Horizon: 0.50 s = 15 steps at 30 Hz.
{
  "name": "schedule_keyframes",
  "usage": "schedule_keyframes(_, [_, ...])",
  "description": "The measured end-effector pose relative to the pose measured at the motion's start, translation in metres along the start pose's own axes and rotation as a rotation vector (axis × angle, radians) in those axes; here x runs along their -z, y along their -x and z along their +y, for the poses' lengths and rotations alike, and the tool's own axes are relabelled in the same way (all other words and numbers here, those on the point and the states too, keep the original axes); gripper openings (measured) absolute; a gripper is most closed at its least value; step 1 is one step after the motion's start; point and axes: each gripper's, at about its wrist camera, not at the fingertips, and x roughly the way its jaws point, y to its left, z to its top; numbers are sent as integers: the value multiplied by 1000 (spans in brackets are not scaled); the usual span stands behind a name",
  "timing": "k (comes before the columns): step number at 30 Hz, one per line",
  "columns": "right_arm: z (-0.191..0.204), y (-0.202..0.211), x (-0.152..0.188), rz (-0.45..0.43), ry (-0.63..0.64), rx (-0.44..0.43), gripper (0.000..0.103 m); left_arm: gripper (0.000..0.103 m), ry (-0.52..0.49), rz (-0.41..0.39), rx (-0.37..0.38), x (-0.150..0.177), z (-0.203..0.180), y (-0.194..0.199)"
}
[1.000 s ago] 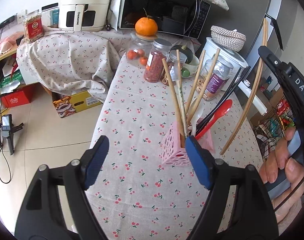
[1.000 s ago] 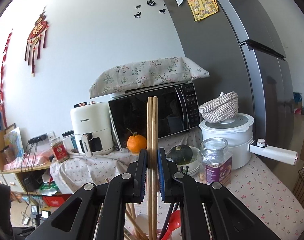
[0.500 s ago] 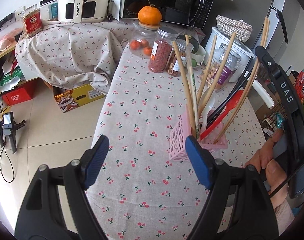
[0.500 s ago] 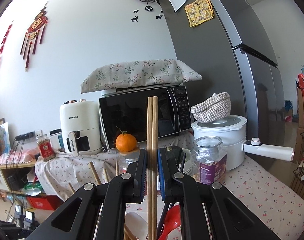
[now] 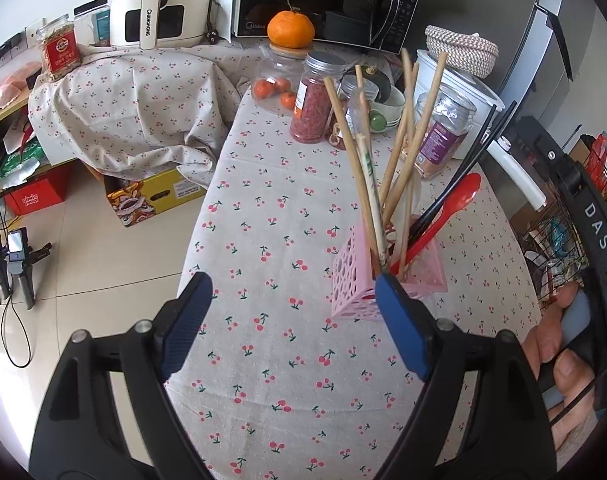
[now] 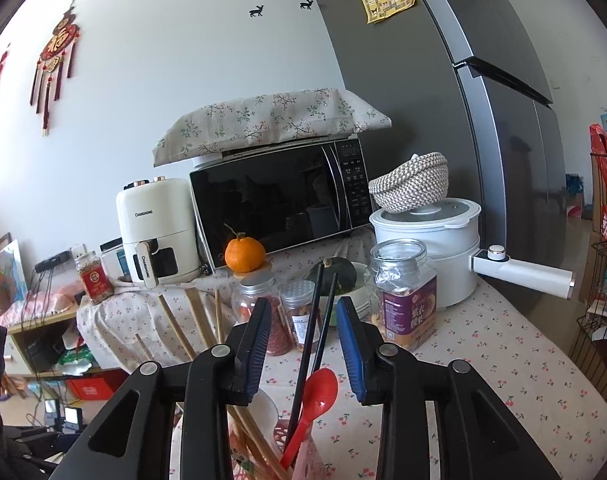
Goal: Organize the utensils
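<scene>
1. Refrigerator (image 6: 443, 120), dark grey and the largest thing in the right wrist view, filled the area from 12 to 3 o'clock.
2. Table (image 5: 303, 360), under a cherry-print cloth, ran from 6 o'clock toward 12 in the left wrist view.
3. Microwave (image 6: 279, 200) stood at the table's far end with a floral cloth on top, and a white air fryer (image 6: 155, 232) was just beside it at 9 o'clock.
4. White cooker (image 6: 427, 240) with a woven basket on its lid sat at 3 o'clock from the microwave.
5. Left gripper (image 5: 291, 320) hung over the bare cloth at 6 o'clock, jaws spread wide and released, nothing between them.
6. Right gripper (image 6: 303, 344) pointed over the holder; its jaws had just been opening, pads clear of everything, with only 2 black chopsticks (image 6: 313, 320) seen through the gap.
7. Pink utensil holder (image 5: 387, 280) stood on the table at 3 o'clock of centre in the left wrist view, partly behind the left gripper's right pad.
8. Wooden chopsticks (image 5: 395, 152) fanned out of the holder toward 12 o'clock, tilted.
9. Red spoon (image 5: 443, 216) leaned from the holder toward 2 o'clock, beside the black chopsticks.
10. Orange (image 5: 290, 29) rested on a jar lid in front of the microwave.
</scene>
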Motion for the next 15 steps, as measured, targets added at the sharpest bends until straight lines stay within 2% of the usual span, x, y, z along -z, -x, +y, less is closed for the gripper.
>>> schedule_keyframes(7, [-21,24,-8,157,46,16,60,90,-24,1,17,13,-18,9])
schedule_keyframes(11, [-42,45,-8,238,22,40,73,95,-58,-15,19,23,-34,18])
schedule_keyframes(15, [-62,65,-10,311,9,94,79,98,-82,-48,30,33,-50,33])
